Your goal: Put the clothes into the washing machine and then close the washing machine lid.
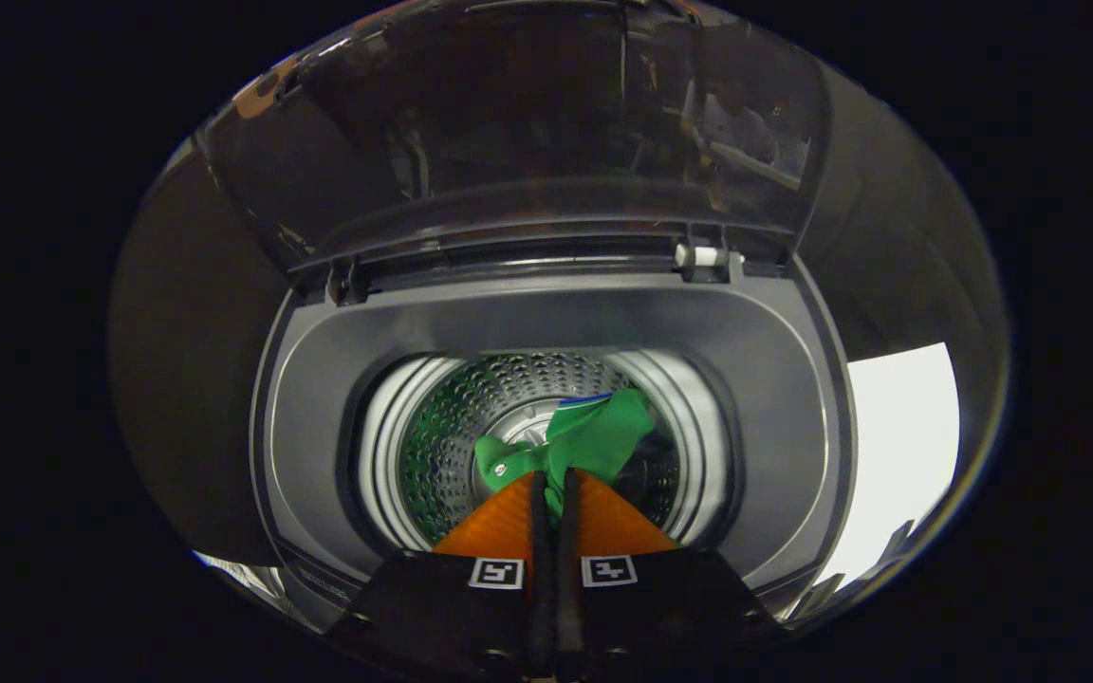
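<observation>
The gripper (554,489) has its two fingers drawn close together, pinching a green garment (594,441) between their tips over the mouth of the washing machine (319,398). The cloth hangs bunched just ahead of the fingers, its longer side running from the tips up and away toward the far side of the perforated drum (452,427), a blue edge showing at its far end. No writing is legible. The drum's round opening leaves space around the cloth. Beyond, the glass lid (527,123) stands raised on its hinges.
</observation>
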Available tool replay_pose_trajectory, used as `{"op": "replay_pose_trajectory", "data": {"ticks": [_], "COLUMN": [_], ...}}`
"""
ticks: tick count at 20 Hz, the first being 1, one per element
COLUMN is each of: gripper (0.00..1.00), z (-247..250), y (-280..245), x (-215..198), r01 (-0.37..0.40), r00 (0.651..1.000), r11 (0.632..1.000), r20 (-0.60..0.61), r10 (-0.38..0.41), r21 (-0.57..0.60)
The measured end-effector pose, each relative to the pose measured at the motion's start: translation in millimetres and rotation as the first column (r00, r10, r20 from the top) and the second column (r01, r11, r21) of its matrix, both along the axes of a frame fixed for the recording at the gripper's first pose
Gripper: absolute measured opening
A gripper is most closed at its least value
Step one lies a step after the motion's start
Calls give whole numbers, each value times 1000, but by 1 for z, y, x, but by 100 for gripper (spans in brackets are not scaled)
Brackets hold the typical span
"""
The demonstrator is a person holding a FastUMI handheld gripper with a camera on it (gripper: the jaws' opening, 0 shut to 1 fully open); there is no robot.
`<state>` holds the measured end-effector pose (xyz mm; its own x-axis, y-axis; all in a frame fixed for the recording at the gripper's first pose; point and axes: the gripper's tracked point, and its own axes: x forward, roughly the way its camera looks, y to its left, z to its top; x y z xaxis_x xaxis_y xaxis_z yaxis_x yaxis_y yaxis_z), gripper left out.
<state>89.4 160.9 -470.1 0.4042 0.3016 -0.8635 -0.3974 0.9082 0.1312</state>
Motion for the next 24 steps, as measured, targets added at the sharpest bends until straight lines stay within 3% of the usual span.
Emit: {"op": "replay_pose_trajectory", "data": {"ticks": [5, 12, 16, 24], "gripper": [16, 23, 32, 92], "z": [-16, -1, 10, 46], "y": [3, 5, 1, -13], "x": [-6, -3, -5, -10], "r01": [-8, -5, 21, 74], "r00": [998, 1000, 1000, 992], "r11": [1000, 1000, 999, 995], "r20": [-70, -23, 13, 102], "r10": [7, 5, -21, -68], "r21": [-14, -22, -31, -60]}}
